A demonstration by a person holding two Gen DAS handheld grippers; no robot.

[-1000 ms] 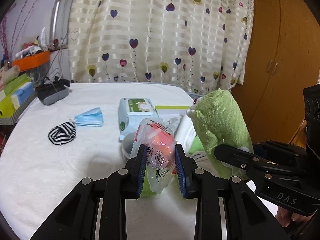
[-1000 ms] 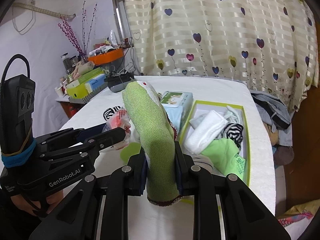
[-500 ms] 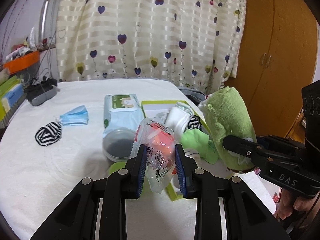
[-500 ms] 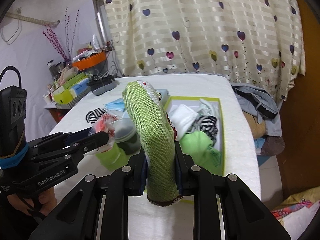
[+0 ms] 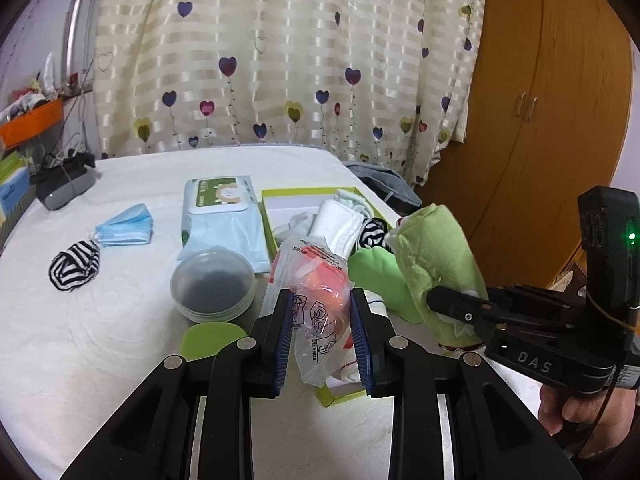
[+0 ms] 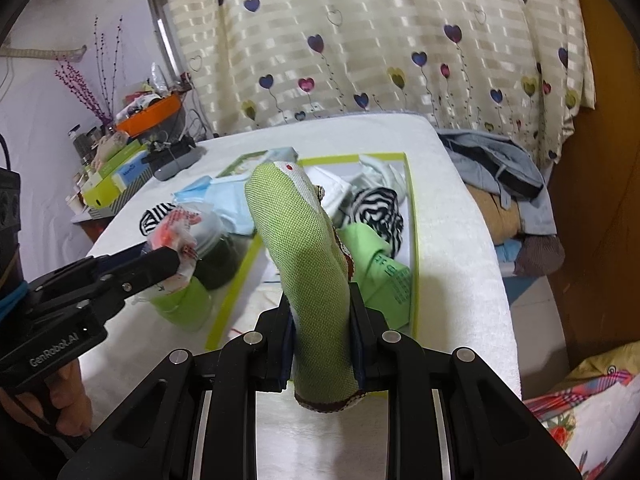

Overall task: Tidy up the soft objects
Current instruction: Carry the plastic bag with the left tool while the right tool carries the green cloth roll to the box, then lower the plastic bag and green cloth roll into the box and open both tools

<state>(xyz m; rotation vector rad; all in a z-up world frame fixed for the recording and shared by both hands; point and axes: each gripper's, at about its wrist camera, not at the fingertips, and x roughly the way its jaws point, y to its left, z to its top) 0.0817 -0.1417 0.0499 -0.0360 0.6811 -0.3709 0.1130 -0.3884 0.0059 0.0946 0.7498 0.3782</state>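
On the white tabletop (image 5: 100, 360) we note a lidded round container (image 5: 213, 282) at frame centre, a wipes pack (image 5: 222, 216) behind it, a blue face mask (image 5: 126, 226) and a striped sock (image 5: 74, 265) at the left. The green-rimmed box (image 6: 410, 216) of socks lies partly hidden behind both held items. Only the right wrist view shows the clothes pile (image 6: 504, 176) at right. The left tool (image 5: 322, 334) is clamped on a clear packet (image 5: 316, 304) with orange contents, above the box's near corner. The right tool (image 6: 322, 334) is clamped on a green plush (image 6: 308, 264), above the box.
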